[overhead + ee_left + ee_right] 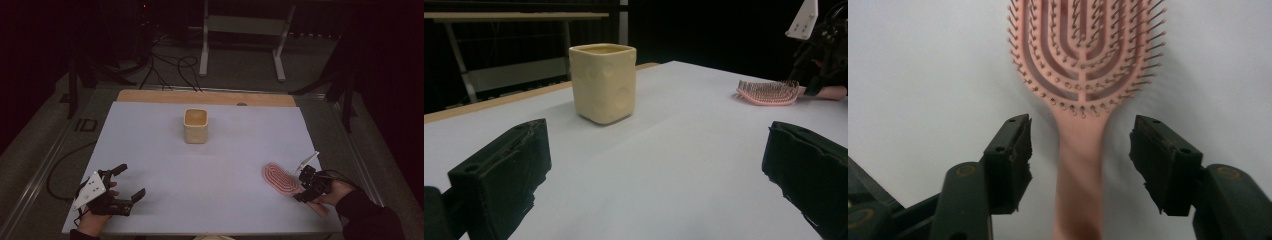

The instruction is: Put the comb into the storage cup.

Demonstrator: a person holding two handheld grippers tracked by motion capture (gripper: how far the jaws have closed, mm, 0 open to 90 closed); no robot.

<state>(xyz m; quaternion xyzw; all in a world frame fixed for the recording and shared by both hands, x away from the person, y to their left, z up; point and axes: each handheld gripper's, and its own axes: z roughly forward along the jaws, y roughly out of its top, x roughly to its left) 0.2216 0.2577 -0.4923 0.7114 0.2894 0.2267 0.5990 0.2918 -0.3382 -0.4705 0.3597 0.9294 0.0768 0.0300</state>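
Note:
A pink hairbrush (pixel 278 178) lies bristles up on the white table near its right front. In the right gripper view the hairbrush (pixel 1083 75) has its handle running down between the two black jaws, with a gap on each side. My right gripper (pixel 304 186) is open around that handle. A cream square cup (pixel 195 125) stands upright at the table's middle back; the cup (pixel 604 82) shows dimpled sides in the left gripper view. My left gripper (pixel 131 182) is open at the left front, above the bare table (pixel 674 165), holding nothing.
A wooden strip (pixel 205 97) edges the table's far side. Beyond it stand a metal frame (pixel 242 30) and cables (pixel 170 65) on the floor. Bare table lies between the cup and both grippers.

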